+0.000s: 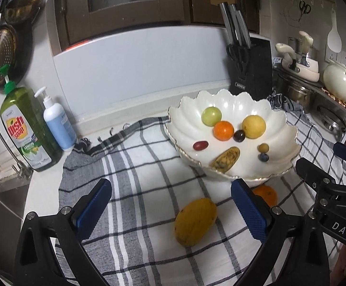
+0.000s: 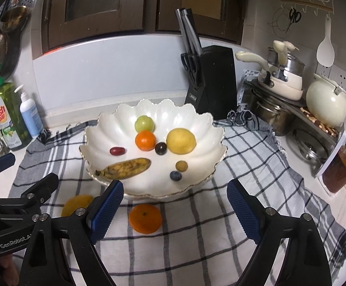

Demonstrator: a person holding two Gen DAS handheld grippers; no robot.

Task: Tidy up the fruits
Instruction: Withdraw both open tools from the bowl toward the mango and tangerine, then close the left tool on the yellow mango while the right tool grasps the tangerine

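Both grippers are wide open and hold nothing. The mango [image 1: 195,221] lies on the checked cloth [image 1: 134,162] on the counter, right ahead of the left gripper [image 1: 171,211], between its blue fingers. The loose orange [image 2: 145,218] sits just ahead of the right gripper [image 2: 174,211]. The white bowl [image 2: 211,124], with more fruit in it, is just past them both. I think each gripper should go down slowly, keep its fruit in the middle, squeeze gently, then lift it over the rim.
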